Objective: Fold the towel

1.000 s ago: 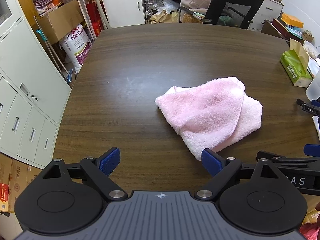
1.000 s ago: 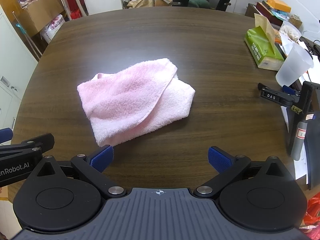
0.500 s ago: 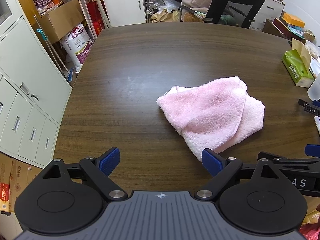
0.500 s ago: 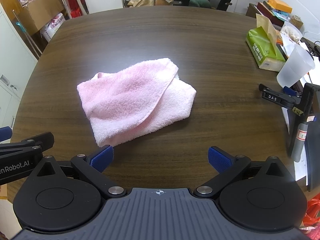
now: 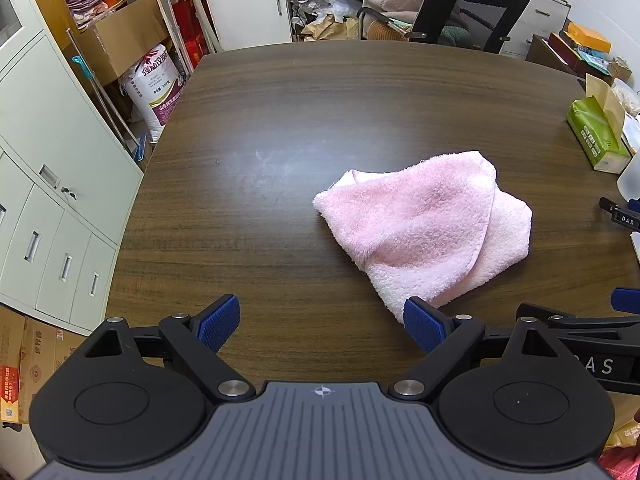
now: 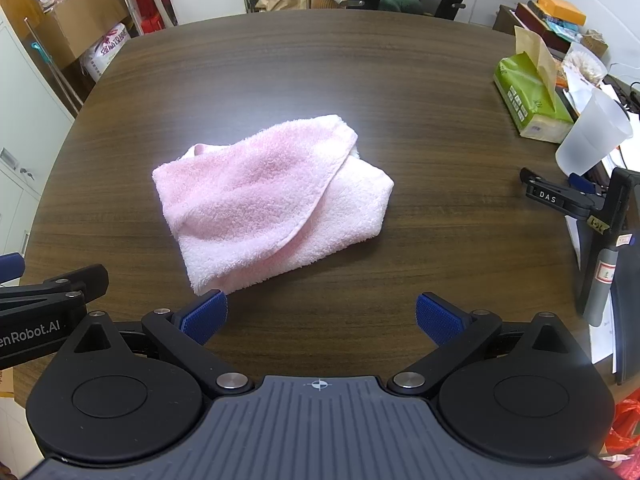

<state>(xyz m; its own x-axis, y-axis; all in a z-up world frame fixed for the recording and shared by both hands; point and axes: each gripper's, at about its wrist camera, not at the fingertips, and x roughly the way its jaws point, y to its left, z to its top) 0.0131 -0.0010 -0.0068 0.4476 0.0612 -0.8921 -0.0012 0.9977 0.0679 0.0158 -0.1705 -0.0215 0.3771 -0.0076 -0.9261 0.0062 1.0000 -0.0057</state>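
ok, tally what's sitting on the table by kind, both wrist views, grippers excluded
pink towel: 1
green tissue pack: 1
translucent plastic cup: 1
black DAS clamp: 1
Total: 4
There is more clutter at the table's right edge, too cut off to sort by kind. Left gripper and right gripper are both open, holding nothing.

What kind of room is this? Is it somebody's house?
Probably an office or storeroom, not a home: there are white cabinets, a black office chair at a big dark table, and stacked cardboard boxes.
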